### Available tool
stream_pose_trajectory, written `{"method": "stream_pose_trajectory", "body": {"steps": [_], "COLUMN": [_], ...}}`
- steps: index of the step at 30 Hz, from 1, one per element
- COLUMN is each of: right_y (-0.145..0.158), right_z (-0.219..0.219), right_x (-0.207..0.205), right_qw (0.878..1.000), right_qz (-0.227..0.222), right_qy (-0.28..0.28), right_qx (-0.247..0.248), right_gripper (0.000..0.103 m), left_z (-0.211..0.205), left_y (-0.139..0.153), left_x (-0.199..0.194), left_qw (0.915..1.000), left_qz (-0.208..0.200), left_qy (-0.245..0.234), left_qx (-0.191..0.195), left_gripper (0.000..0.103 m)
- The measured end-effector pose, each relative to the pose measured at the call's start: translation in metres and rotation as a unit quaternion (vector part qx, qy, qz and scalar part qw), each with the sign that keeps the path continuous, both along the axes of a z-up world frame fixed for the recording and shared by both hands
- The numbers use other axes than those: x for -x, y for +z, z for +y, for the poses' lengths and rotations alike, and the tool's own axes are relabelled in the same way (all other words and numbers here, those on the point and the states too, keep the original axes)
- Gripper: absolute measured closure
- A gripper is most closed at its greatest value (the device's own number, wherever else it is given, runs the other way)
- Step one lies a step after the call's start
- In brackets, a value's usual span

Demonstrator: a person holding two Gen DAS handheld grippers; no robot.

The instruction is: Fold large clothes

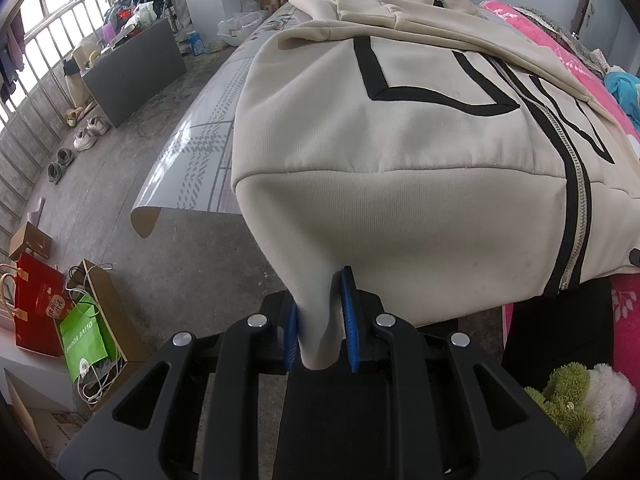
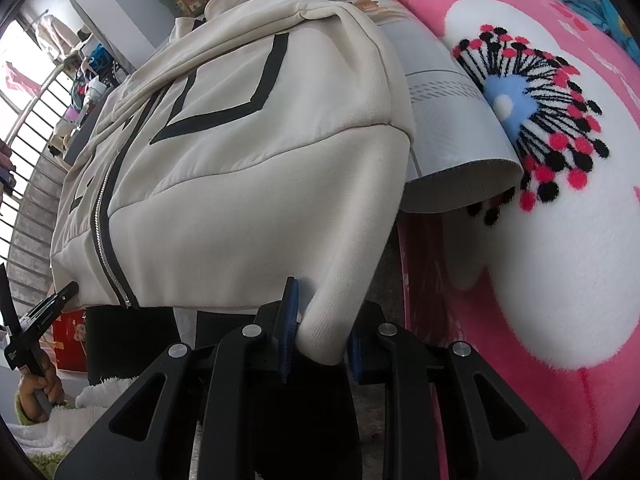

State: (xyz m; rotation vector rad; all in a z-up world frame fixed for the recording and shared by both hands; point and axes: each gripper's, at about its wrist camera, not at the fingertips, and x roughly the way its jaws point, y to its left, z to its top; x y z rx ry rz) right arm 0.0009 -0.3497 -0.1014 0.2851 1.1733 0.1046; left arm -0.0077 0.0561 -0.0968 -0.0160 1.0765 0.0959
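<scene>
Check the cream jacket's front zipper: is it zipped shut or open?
Zipped shut as far as it shows: on the cream jacket the zipper runs as one closed metal line down to the hem, both front panels meeting. Its top is hidden under folded sleeves.

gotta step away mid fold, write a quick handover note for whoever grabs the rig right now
Left gripper: shut on the jacket's bottom hem corner.
Right gripper: shut on the opposite hem corner.
Cream zip jacket lies front up on the grey mat, zipped, sleeves already folded across the chest, hem band hanging over the near edge.
Left to do: carry the hem up towards the collar to fold the body.
</scene>
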Motion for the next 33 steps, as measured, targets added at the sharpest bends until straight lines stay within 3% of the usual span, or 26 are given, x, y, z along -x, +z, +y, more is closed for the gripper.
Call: {"method": "stream_pose_trajectory", "body": {"steps": [33], "right_y": [-0.0011], "right_z": [-0.0007], "right_x": [0.0033], "right_qw": [1.0], "right_qz": [0.0], "right_qy": [-0.003], "right_qx": [-0.004], "right_gripper": [0.081], "left_z": [-0.0006], "left_y": [-0.0015], "left_x": [0.0059], "left_qw": [0.9999], "left_qz": [-0.003], "left_qy": [-0.006], "left_qx": [-0.009], "left_gripper": [0.085]}}
